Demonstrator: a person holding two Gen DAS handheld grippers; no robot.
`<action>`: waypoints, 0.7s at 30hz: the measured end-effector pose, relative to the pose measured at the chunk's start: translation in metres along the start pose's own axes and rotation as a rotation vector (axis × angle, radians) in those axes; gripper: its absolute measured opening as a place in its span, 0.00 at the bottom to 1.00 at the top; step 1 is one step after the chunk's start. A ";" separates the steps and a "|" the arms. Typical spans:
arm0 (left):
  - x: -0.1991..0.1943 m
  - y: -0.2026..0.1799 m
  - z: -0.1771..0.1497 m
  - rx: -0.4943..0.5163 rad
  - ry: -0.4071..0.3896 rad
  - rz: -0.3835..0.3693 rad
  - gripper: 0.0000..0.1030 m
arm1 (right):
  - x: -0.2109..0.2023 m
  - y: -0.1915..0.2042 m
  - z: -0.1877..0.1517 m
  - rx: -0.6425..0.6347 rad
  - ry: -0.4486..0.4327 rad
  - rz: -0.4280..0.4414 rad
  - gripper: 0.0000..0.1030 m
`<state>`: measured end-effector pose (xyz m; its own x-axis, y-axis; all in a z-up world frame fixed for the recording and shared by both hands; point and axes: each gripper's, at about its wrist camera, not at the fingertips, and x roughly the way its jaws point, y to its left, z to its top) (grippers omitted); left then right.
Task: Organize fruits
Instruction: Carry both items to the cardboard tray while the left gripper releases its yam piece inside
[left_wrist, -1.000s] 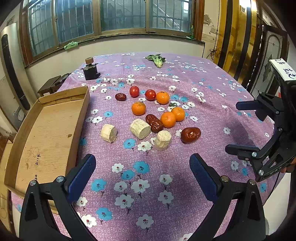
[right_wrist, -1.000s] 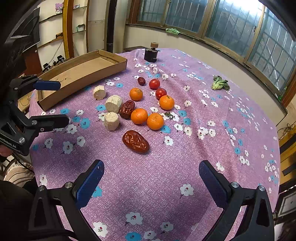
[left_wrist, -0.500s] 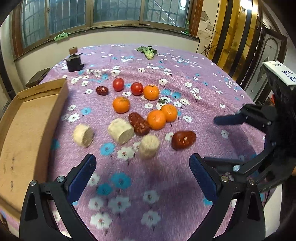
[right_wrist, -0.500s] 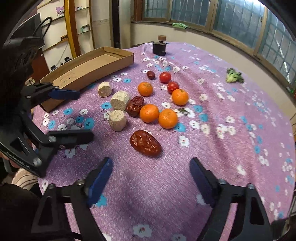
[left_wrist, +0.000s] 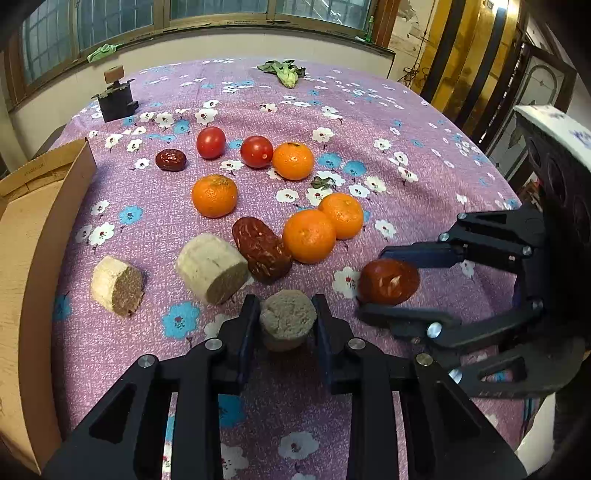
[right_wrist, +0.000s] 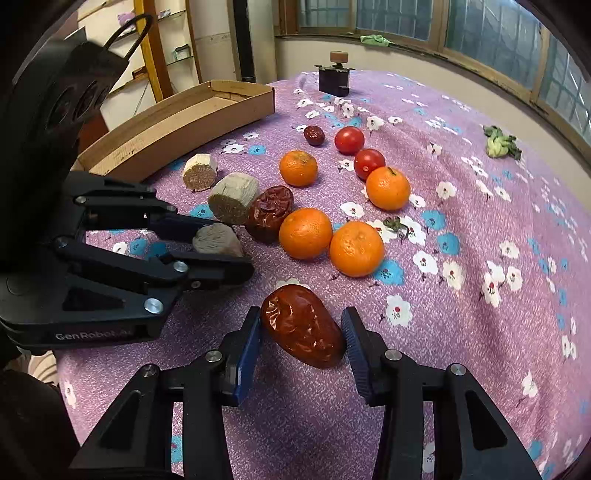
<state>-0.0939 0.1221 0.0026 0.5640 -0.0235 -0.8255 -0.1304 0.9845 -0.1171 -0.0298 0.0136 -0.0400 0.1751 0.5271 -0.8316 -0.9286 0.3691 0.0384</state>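
On the purple floral tabletop (left_wrist: 424, 122), the left gripper (left_wrist: 284, 325) has its fingers clamped on a beige cut cylinder chunk (left_wrist: 287, 319). The right gripper (right_wrist: 301, 343), low in its frame, closes on a wrinkled red date (right_wrist: 303, 326), its fingers touching or nearly so. Tapered and off-centre, the date may squirt free; the grippers, close together, could collide on lifting.

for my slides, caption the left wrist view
Left gripper closes on a beige chunk; right gripper brackets a date.
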 end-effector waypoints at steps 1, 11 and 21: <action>-0.002 0.000 -0.002 0.003 0.000 0.004 0.25 | -0.001 0.000 -0.001 0.007 0.001 -0.004 0.43; -0.038 0.025 -0.027 -0.054 -0.028 0.086 0.25 | -0.034 0.005 -0.012 0.092 -0.061 -0.001 0.42; -0.074 0.056 -0.041 -0.115 -0.104 0.187 0.25 | -0.049 0.034 -0.002 0.116 -0.123 0.058 0.42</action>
<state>-0.1764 0.1721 0.0341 0.6016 0.1815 -0.7779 -0.3290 0.9437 -0.0343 -0.0706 -0.0013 0.0013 0.1676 0.6367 -0.7526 -0.8955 0.4176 0.1539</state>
